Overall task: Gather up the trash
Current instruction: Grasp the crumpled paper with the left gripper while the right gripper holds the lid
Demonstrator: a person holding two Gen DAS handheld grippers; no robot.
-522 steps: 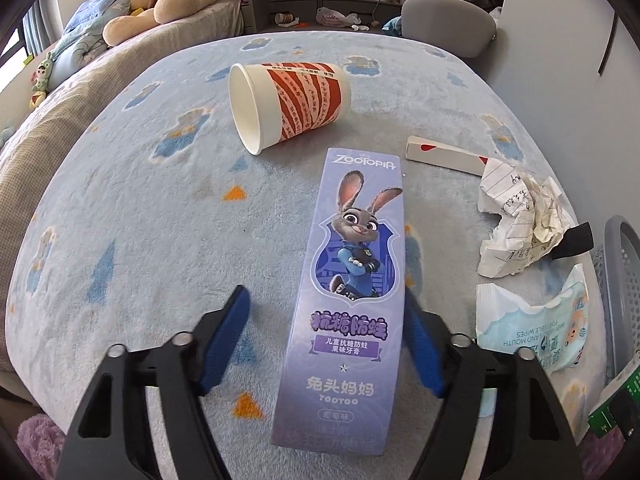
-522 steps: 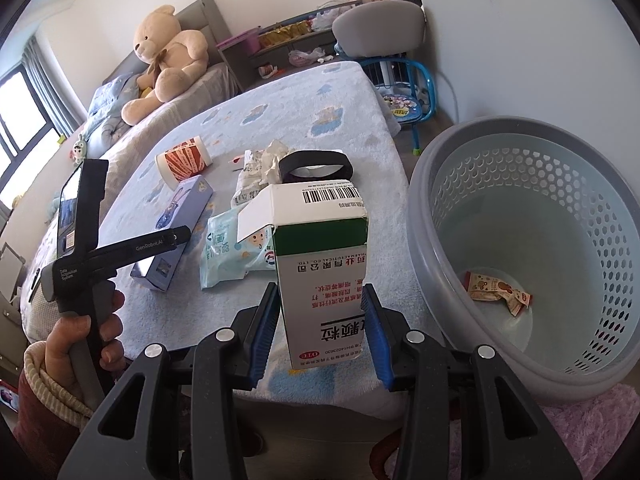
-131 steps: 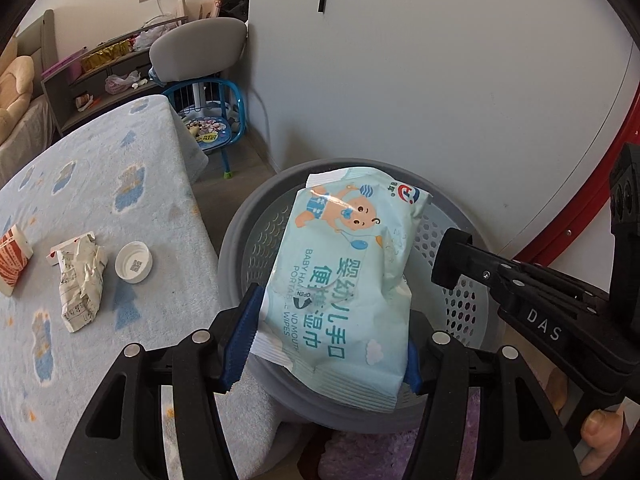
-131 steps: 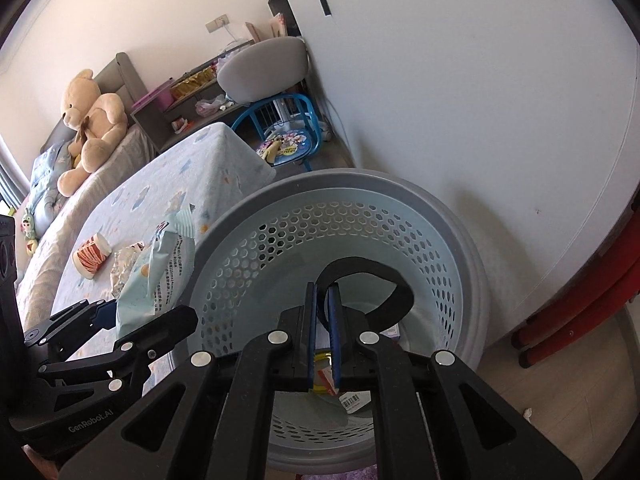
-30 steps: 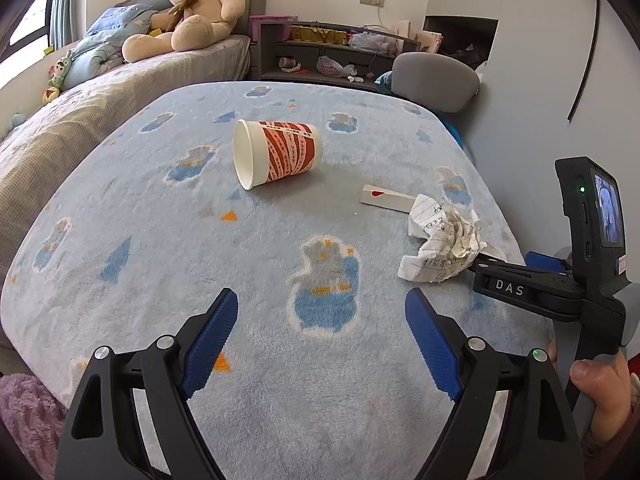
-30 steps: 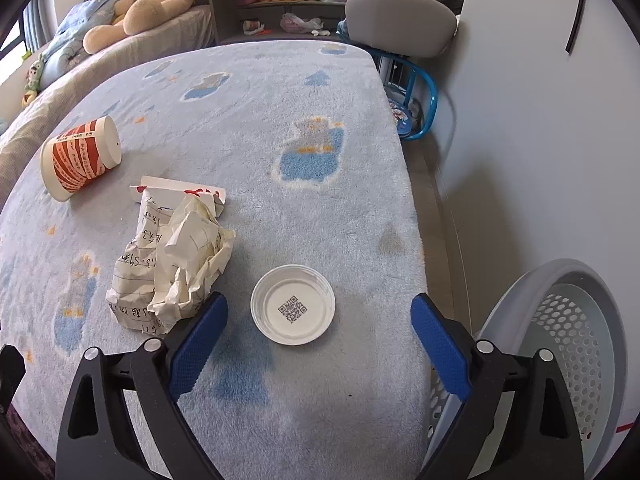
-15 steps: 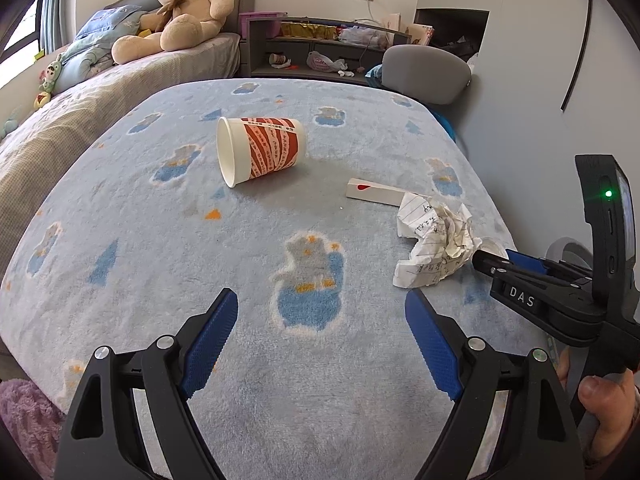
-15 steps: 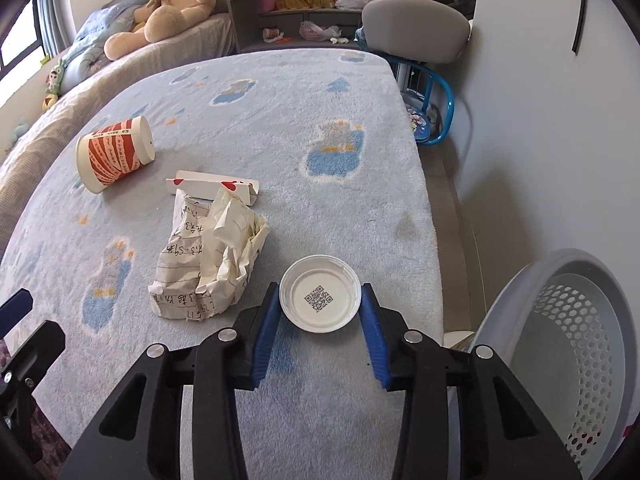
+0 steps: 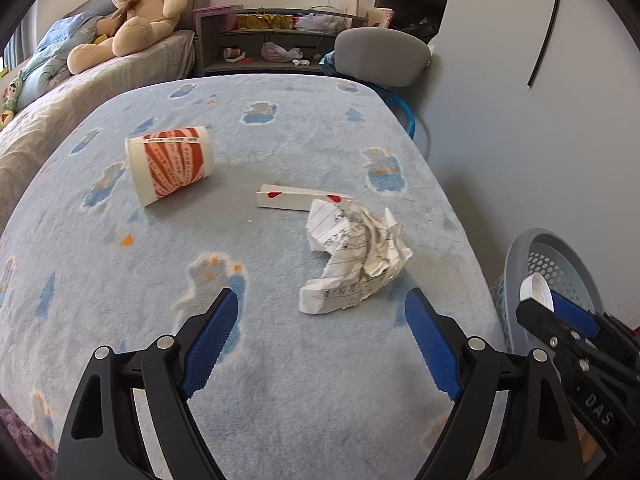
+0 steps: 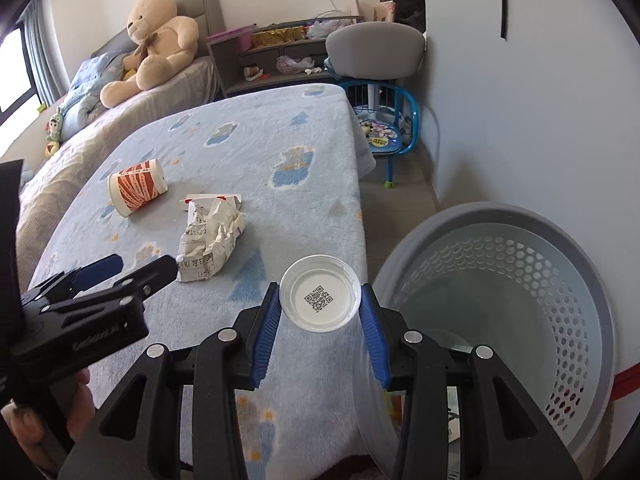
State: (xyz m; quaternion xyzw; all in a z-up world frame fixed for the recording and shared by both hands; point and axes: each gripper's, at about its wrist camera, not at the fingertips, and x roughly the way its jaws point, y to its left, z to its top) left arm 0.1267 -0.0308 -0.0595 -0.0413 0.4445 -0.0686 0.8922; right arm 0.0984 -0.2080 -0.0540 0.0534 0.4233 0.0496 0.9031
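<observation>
The right gripper [image 10: 320, 312] is clamped on a white round lid [image 10: 320, 293] with a printed code square; its jaws have just been closing, and the lid now sits pressed between both blue pads, lifted above the near right edge of the blue blanket [image 10: 256, 160]. Just to the right of that edge stands the grey perforated basket [image 10: 576, 320], its mouth open and unobstructed.

The left gripper [image 9: 316, 340] hangs over the near part of the blanket with its jaws wide apart and nothing between them. Just beyond it lies a crumpled lined paper [image 9: 356, 260], near the blanket's right edge. Touching the paper's far side is a flat white carton [image 9: 288, 197]. Farther left, a red-and-white paper cup [image 9: 172, 168] lies on its side with bare blanket around it.
</observation>
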